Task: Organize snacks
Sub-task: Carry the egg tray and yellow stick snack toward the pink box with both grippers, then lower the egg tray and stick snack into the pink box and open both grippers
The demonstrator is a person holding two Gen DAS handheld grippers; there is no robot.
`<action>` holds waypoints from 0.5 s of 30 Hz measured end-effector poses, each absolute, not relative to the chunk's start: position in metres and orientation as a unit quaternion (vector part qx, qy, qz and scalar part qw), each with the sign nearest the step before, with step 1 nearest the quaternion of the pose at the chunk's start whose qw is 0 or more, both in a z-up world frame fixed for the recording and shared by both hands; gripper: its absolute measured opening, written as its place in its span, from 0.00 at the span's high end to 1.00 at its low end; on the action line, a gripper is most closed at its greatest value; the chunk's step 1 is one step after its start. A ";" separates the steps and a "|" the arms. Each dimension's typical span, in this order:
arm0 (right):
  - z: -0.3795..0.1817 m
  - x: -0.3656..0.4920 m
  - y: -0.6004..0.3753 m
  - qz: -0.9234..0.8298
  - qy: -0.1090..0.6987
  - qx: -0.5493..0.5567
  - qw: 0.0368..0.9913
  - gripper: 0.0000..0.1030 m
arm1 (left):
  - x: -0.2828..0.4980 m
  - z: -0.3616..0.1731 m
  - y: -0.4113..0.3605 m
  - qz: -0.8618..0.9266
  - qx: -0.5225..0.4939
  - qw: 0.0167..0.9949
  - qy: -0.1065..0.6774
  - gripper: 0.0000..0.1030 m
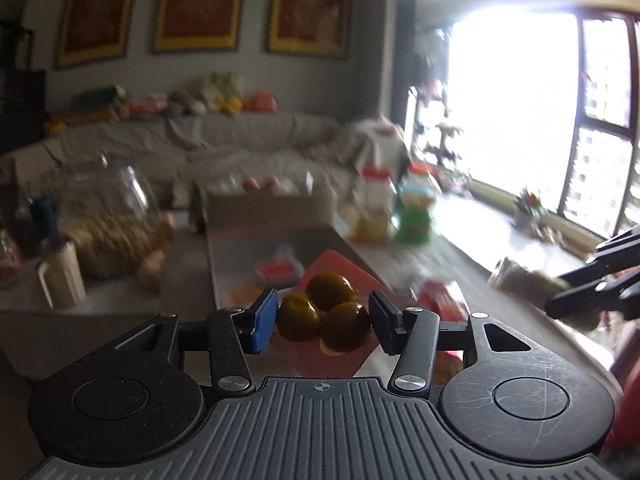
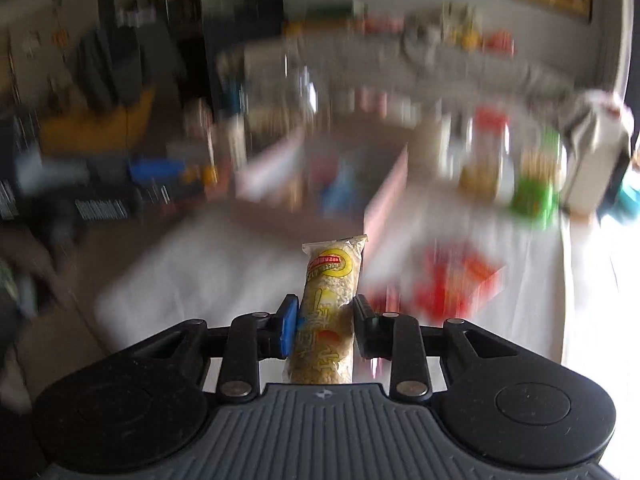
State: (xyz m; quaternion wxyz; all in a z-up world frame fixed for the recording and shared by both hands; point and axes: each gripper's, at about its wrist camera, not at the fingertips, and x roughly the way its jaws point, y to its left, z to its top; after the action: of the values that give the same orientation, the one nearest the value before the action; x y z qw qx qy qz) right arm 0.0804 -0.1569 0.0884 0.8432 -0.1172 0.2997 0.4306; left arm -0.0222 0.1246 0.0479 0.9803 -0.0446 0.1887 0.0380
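Observation:
My left gripper (image 1: 323,322) is shut on a red packet of three dark round snacks (image 1: 324,316) and holds it above the table. My right gripper (image 2: 325,328) is shut on a long clear packet of puffed rice (image 2: 330,312), which stands upright between the fingers. The right gripper also shows in the left wrist view (image 1: 592,284) at the far right, with the rice packet's end (image 1: 516,278) pointing left. Red snack packets (image 1: 280,268) lie on the table; they show blurred in the right wrist view (image 2: 452,284).
A cardboard box (image 1: 268,204) with snacks stands at the table's far end. Two plastic jars, one red-lidded (image 1: 374,204) and one green (image 1: 416,208), stand to its right. A clear glass jar (image 1: 120,196) and a woven basket (image 1: 112,244) are at left. A sofa and a bright window lie beyond.

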 end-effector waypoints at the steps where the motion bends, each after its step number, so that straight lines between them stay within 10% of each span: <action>1: 0.103 0.090 -0.149 0.434 0.280 -0.108 0.849 0.72 | -0.010 0.054 0.134 0.048 -0.057 0.981 0.178 0.46; 15: 0.079 0.258 0.026 0.427 0.354 -0.090 0.827 0.72 | 0.138 -0.029 0.190 0.115 -0.194 0.933 0.280 0.55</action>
State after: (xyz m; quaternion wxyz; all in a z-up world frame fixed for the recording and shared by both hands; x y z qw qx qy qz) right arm 0.2581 0.0260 0.0793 0.8274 -0.0903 0.3539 0.4267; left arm 0.1383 0.1902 -0.0288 0.9331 -0.1940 0.2799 0.1155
